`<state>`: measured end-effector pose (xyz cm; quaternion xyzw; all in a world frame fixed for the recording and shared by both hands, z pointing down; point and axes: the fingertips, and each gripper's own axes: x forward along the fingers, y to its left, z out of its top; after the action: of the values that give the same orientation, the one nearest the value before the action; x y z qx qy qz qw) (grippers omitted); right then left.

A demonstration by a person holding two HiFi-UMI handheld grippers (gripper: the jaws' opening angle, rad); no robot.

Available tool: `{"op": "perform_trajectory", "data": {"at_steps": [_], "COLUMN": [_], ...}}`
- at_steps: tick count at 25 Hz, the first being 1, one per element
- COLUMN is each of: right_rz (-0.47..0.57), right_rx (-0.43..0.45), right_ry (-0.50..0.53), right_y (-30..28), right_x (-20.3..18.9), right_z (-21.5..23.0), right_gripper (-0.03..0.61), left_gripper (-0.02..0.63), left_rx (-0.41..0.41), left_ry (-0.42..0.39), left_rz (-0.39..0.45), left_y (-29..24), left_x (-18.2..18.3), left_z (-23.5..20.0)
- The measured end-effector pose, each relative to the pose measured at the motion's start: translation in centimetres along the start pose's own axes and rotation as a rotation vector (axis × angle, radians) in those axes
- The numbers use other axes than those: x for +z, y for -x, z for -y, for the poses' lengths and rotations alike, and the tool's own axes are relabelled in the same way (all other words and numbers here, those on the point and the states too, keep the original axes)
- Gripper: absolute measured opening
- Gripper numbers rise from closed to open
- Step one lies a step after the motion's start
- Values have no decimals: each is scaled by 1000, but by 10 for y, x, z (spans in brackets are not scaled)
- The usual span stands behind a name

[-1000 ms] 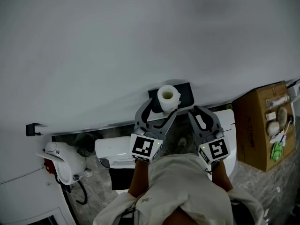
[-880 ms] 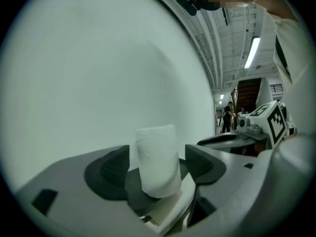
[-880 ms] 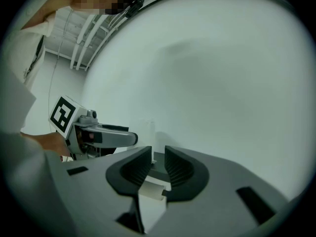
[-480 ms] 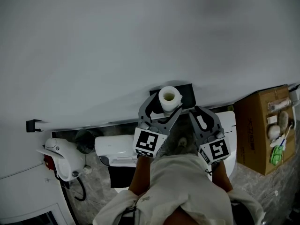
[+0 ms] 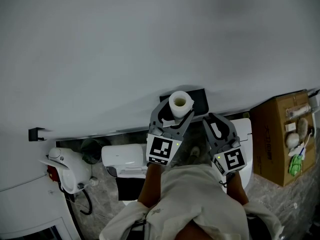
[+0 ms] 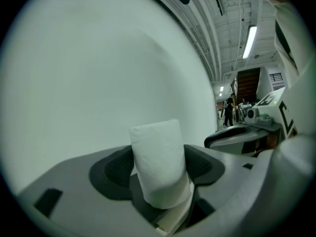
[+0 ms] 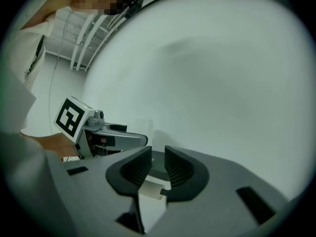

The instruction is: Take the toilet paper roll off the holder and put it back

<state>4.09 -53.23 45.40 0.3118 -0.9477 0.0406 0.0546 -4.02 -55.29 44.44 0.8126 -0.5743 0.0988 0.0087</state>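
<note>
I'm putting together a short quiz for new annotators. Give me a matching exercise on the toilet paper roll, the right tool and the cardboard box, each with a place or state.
1. toilet paper roll
2. right tool
3. cardboard box

a. brown, at the head view's right edge
b. empty, right of the roll
c. white, upright between the left tool's pads

Pairs: 1-c; 2-b; 3-a. The left tool's jaws have just been closing on the roll.

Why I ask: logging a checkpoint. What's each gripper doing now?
Left gripper: jaws just closing, now shut on the toilet paper roll.
Right gripper: jaws slightly apart, holding nothing.
</note>
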Motion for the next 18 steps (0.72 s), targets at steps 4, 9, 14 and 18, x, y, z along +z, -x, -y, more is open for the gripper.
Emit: {"op": "perform_trajectory", "data": {"at_steps": [4, 9, 14, 18], "right_rz": [1, 0, -1, -7], "right_rx": [-4, -3, -6, -15], "right_ry": [0, 9, 15, 19], "right_y": [0, 2, 1, 2], "right_x": [-1, 0, -1, 2], "right_z": [-1, -5, -9, -11], "right_gripper": [77, 77, 78, 77], "left_gripper": [321, 319, 318, 316], "left_rx": [-6, -11, -19, -25], "left_ry": [5, 3, 1, 6], "left_rz": [4, 15, 24, 32], "left_y": [0, 1, 2, 3], "left_x": [-1, 2, 1, 3], "left_z": [-1, 0, 0, 0]}}
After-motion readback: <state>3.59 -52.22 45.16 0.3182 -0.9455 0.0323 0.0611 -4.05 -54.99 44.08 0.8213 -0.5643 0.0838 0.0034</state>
